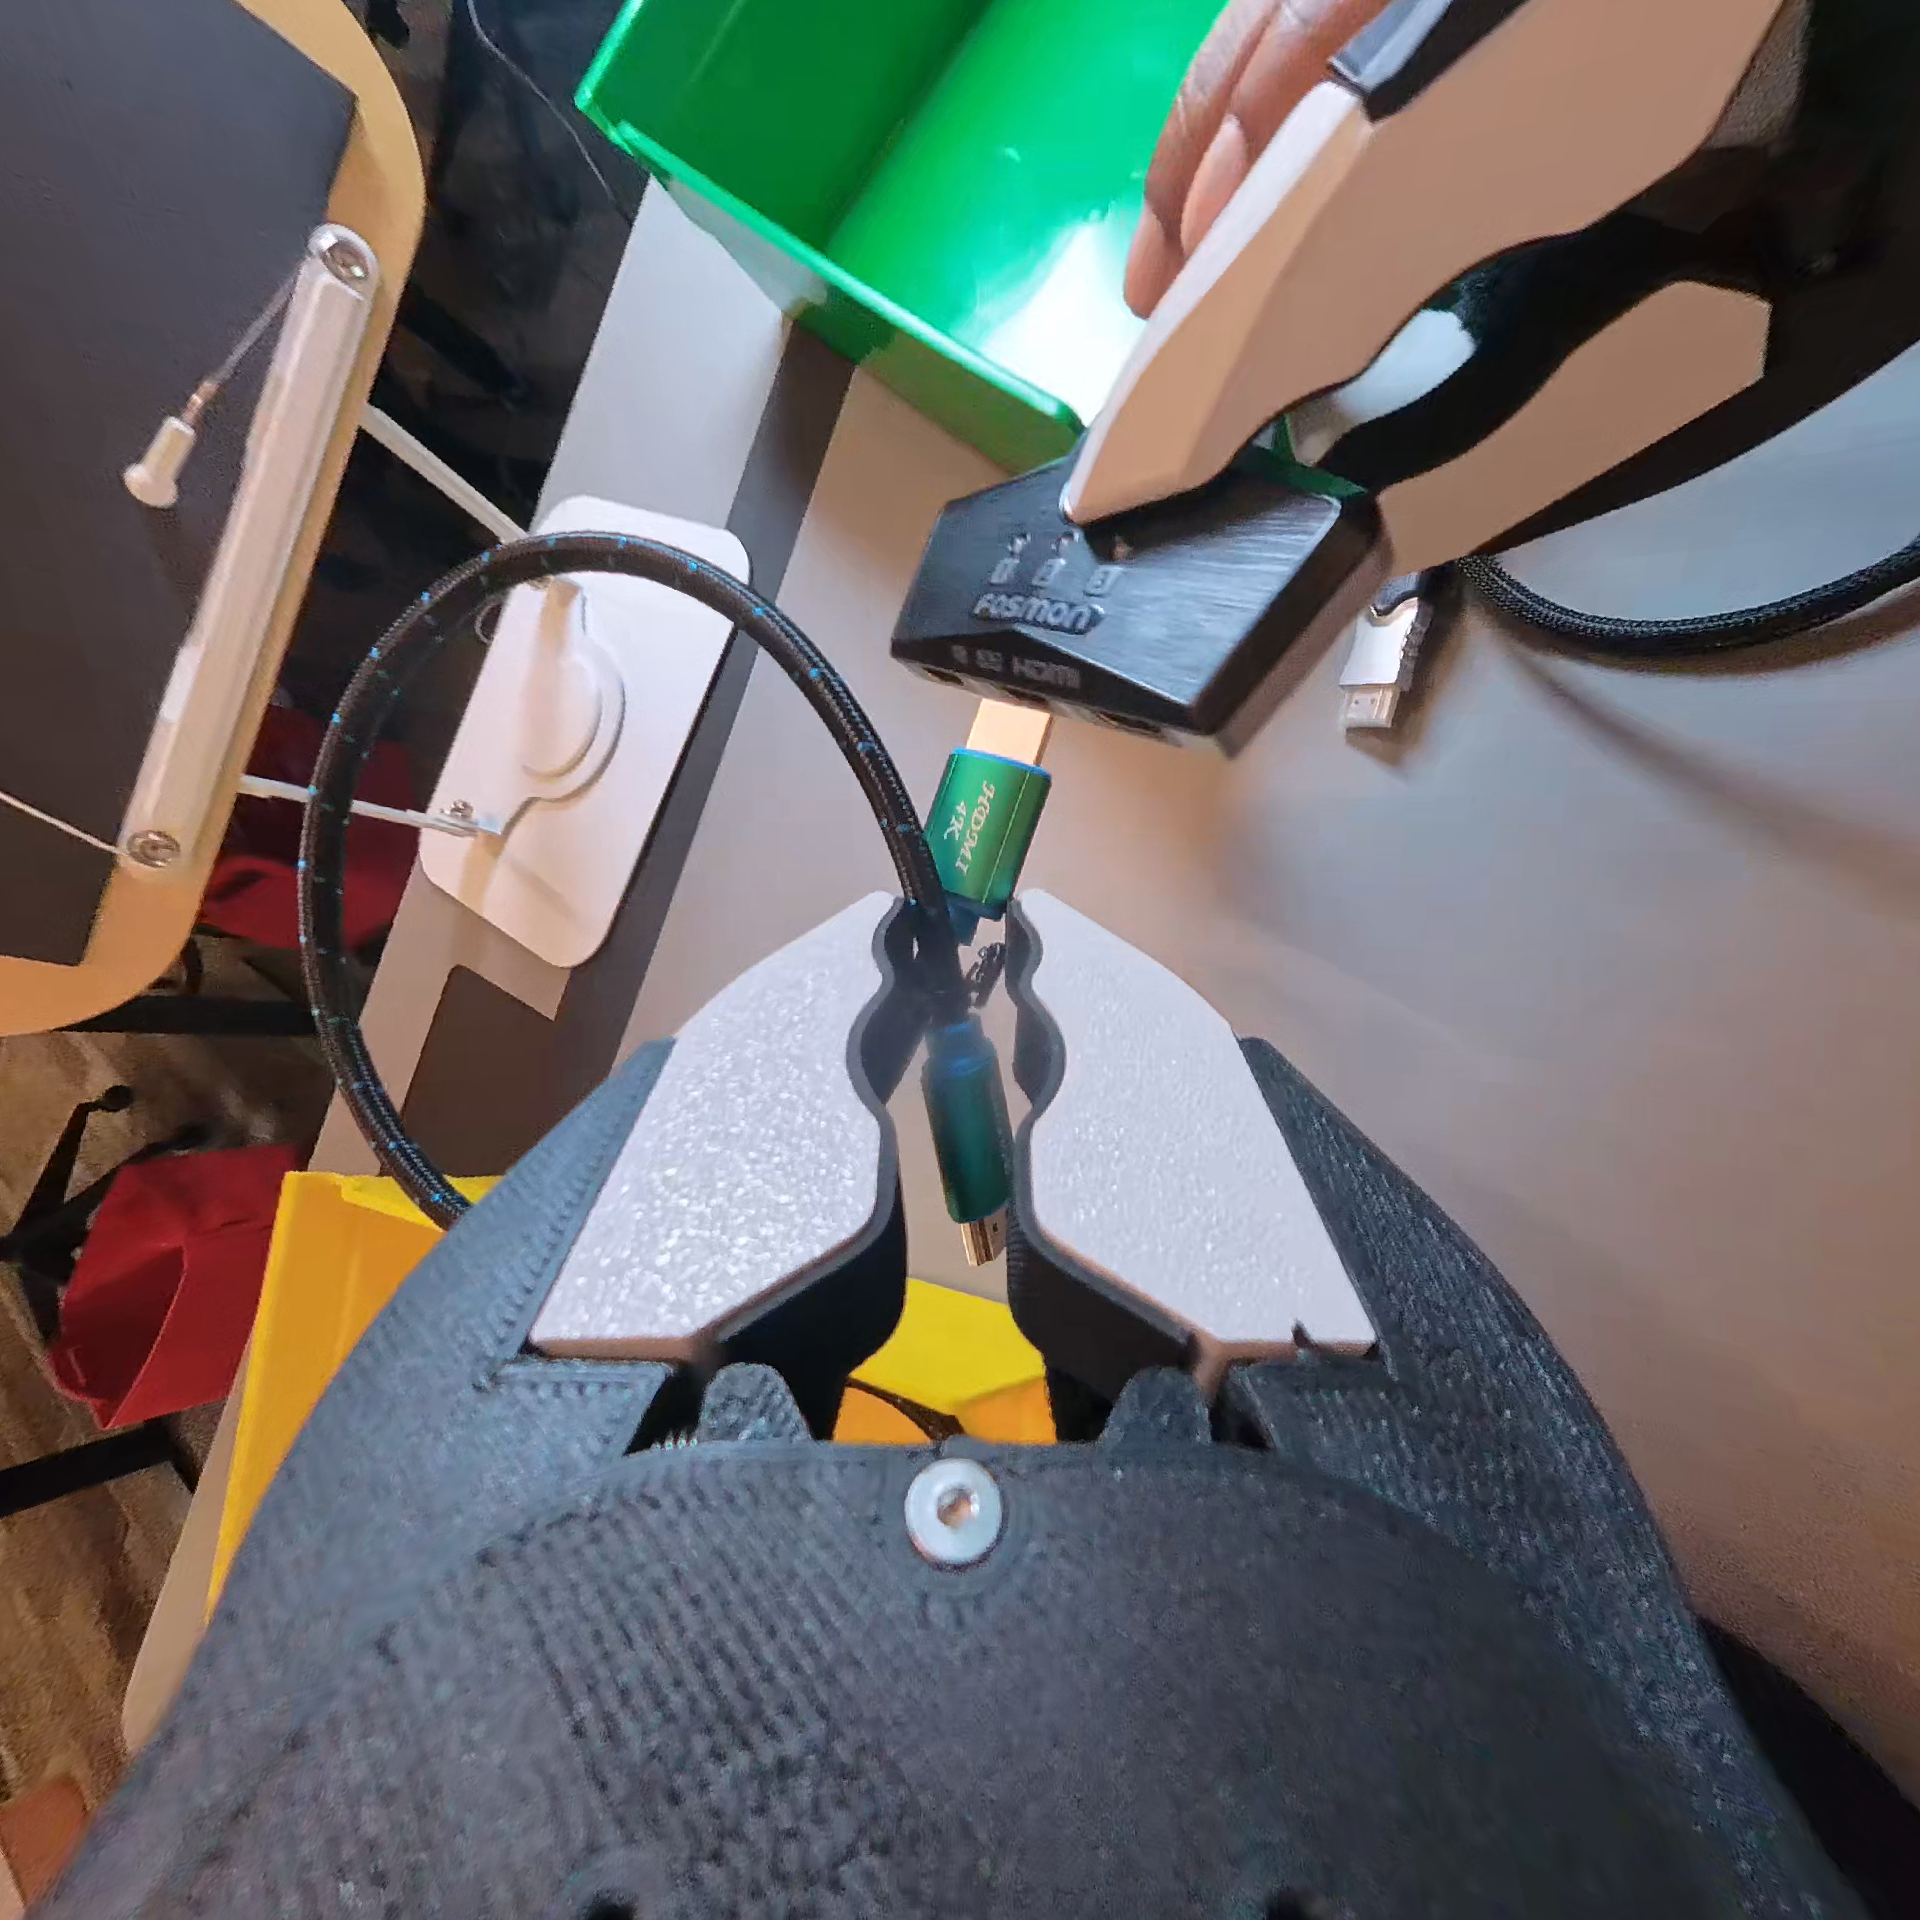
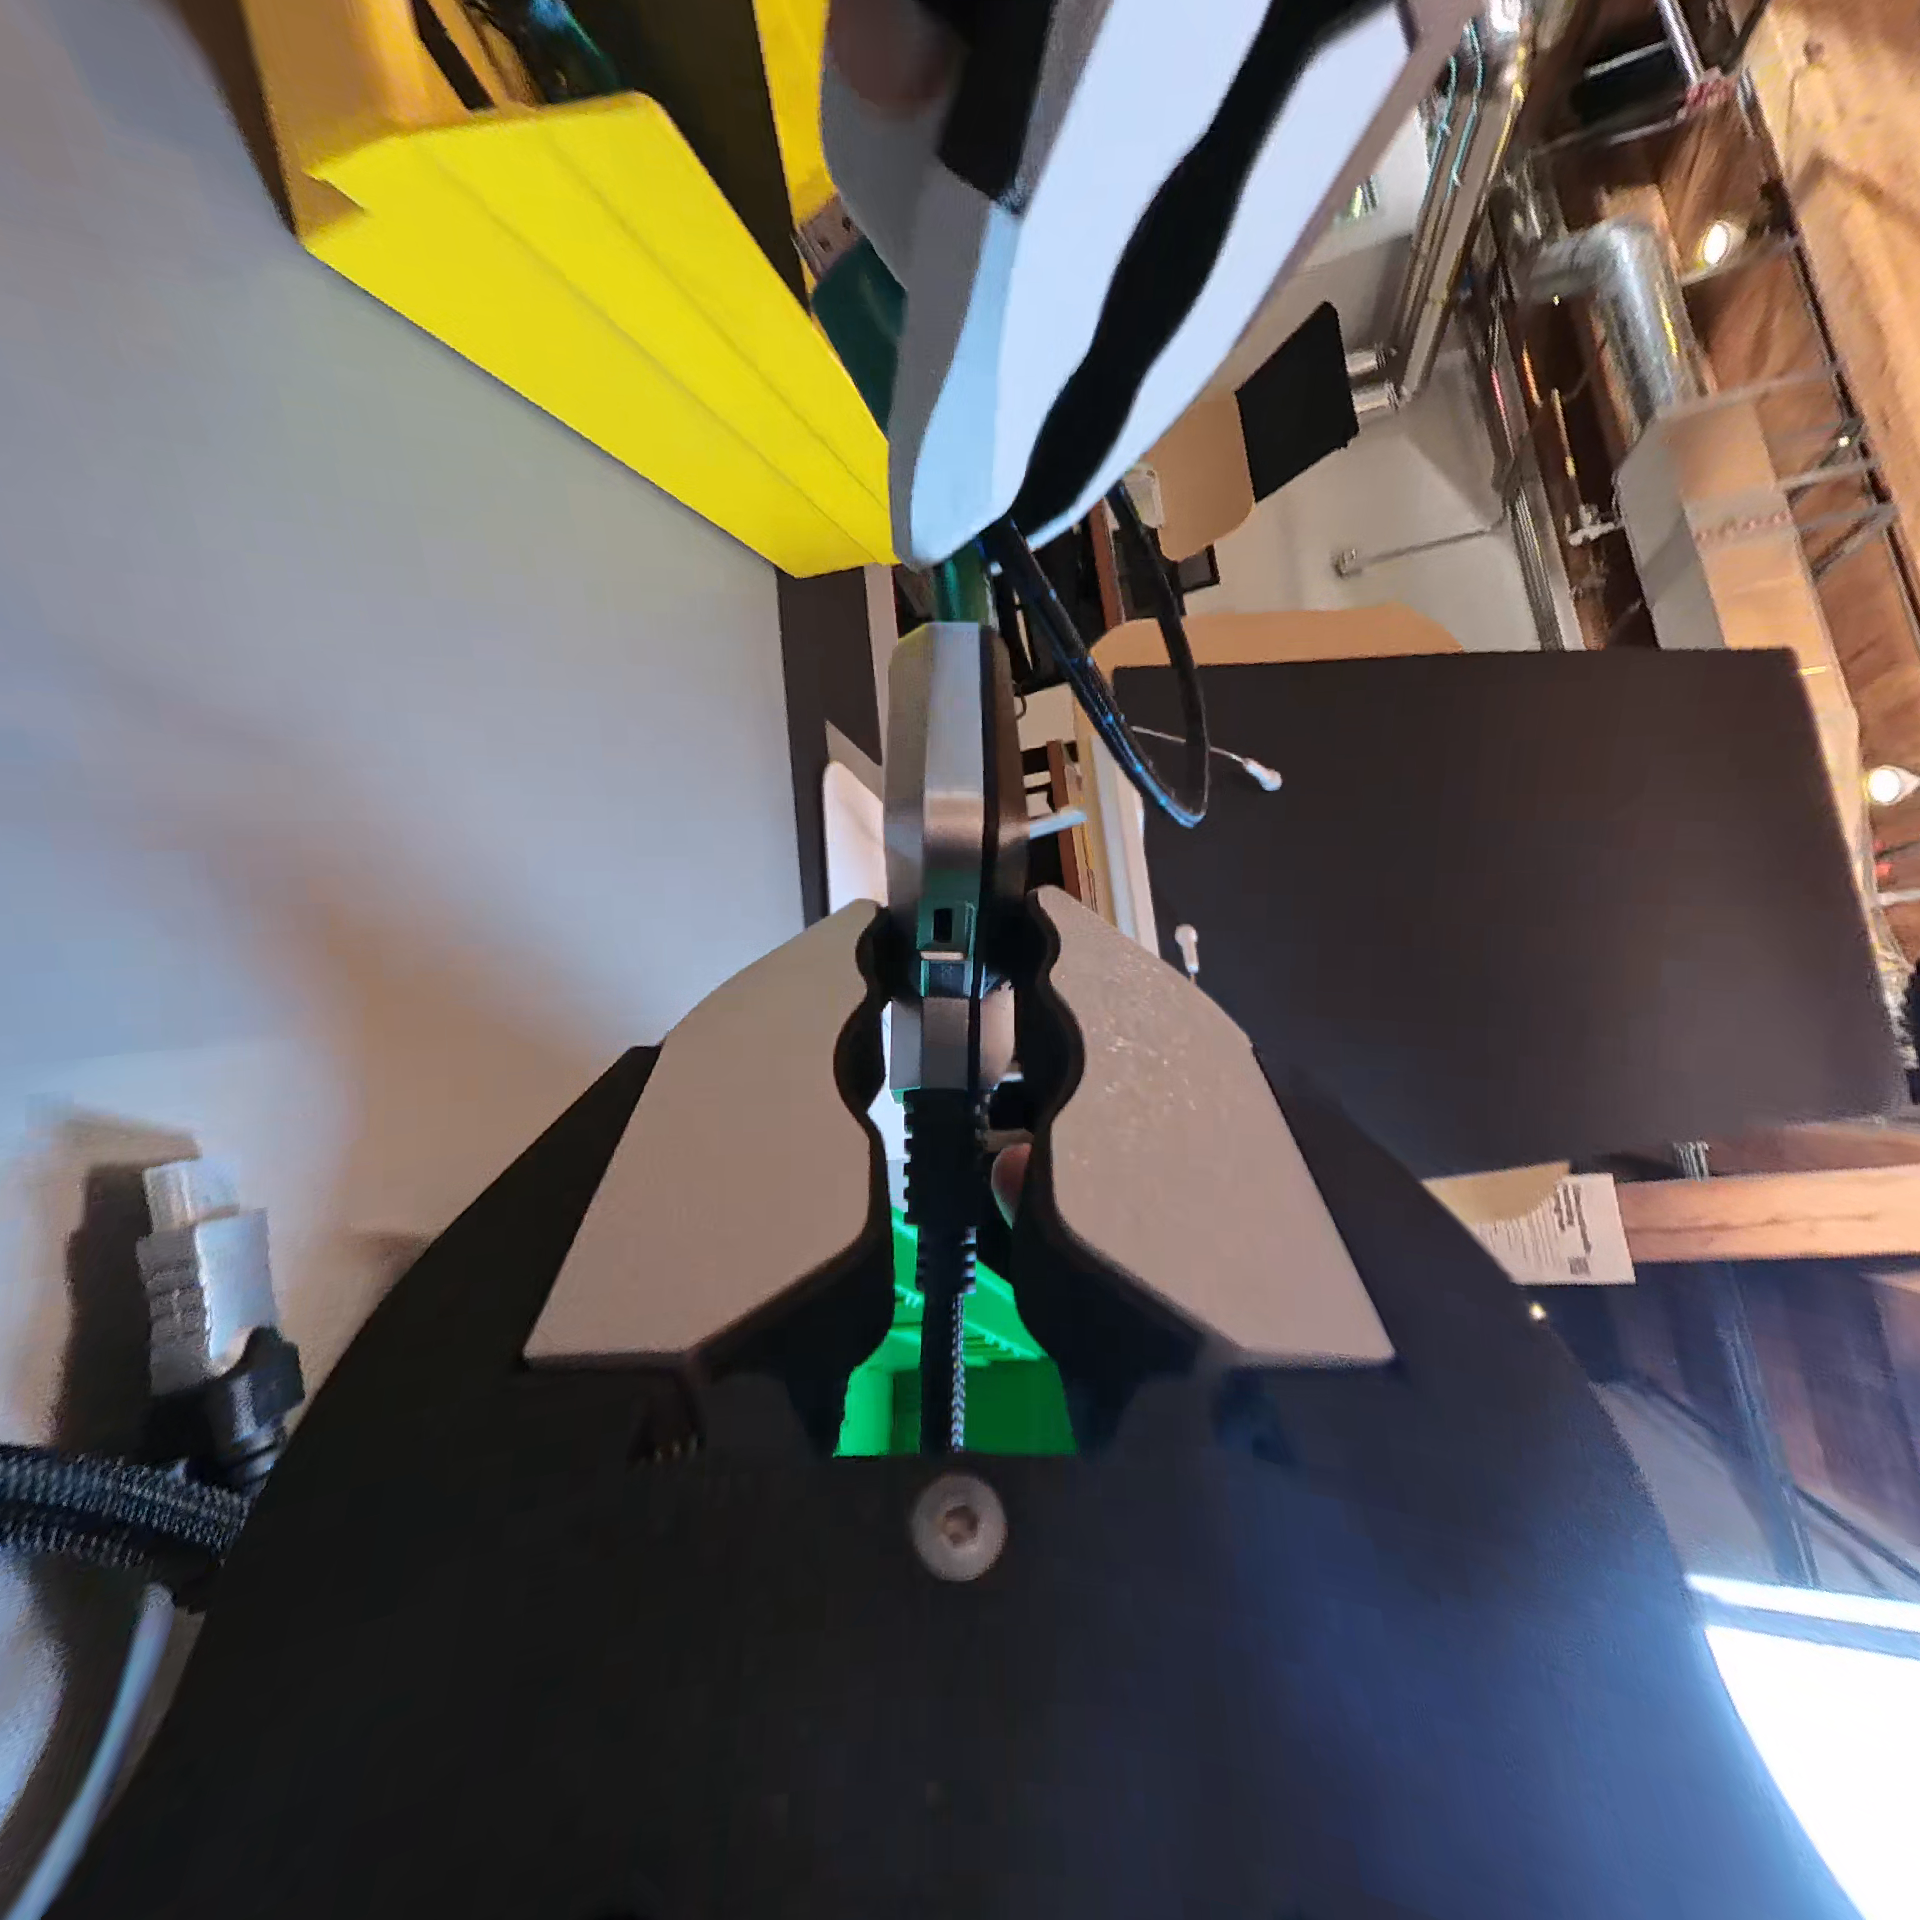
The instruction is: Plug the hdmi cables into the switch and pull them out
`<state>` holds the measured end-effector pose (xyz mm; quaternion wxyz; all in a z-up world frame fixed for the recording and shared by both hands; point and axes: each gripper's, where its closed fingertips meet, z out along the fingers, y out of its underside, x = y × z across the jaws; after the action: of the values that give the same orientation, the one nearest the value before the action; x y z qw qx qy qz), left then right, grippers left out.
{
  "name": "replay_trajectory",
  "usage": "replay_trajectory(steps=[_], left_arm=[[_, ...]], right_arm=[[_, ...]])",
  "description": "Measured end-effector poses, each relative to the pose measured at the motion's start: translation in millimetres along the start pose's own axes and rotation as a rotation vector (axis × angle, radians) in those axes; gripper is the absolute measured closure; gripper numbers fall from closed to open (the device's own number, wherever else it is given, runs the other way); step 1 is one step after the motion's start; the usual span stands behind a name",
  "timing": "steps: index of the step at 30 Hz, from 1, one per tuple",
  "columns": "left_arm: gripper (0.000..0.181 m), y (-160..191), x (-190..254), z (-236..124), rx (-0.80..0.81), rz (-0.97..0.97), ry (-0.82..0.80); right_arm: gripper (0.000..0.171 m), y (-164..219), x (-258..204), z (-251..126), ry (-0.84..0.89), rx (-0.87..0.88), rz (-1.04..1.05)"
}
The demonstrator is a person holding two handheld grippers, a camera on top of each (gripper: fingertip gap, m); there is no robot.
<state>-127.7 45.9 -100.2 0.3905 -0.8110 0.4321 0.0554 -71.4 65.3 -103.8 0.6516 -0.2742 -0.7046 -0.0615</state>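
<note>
My left gripper point(image 1: 956, 914) is shut on the green HDMI cable point(image 1: 982, 831) just behind its plug. The plug's gold tip point(image 1: 1013, 732) meets the middle port on the front of the black switch point(image 1: 1132, 613); how far in it sits I cannot tell. The cable's braided loop point(image 1: 343, 831) arcs left, and its other green plug point(image 1: 971, 1143) hangs between my fingers. My right gripper point(image 1: 1236, 488) is shut on the switch from the far side. In the right wrist view, the right gripper point(image 2: 951, 914) clamps the switch point(image 2: 935, 748) edge-on, and the left gripper point(image 2: 997, 312) shows above.
A silver HDMI plug point(image 1: 1382, 665) on a black braided cable lies right of the switch; it also shows in the right wrist view point(image 2: 197, 1278). A green bin point(image 1: 883, 187) stands behind the switch. A yellow bin point(image 1: 343, 1299) sits near the table's left edge. A white plate point(image 1: 582, 727) lies there too. My hands' fingertips stand some 7 cm from each other.
</note>
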Motion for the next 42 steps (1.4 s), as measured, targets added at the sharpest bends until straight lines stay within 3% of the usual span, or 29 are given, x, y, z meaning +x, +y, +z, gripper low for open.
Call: replay_trajectory(steps=[6, 21, 31, 42], left_arm=[[0.164, 22, 1, 7, -0.050, -0.010, 0.076], [0.164, 18, 28, -15, 0.046, -0.054, 0.321], [0.164, 33, 36, -7, -0.033, -0.075, 0.378], [0.165, 27, 39, -15, -0.025, -0.048, 0.365]], right_arm=[[0.149, -21, -4, -7, -0.059, 0.090, 0.051], [0.149, -28, -15, -11, -0.090, 0.068, -0.052], [0.149, -29, -31, -6, -0.107, 0.059, -0.108], [0.149, -23, -25, -5, -0.072, 0.043, -0.084]])
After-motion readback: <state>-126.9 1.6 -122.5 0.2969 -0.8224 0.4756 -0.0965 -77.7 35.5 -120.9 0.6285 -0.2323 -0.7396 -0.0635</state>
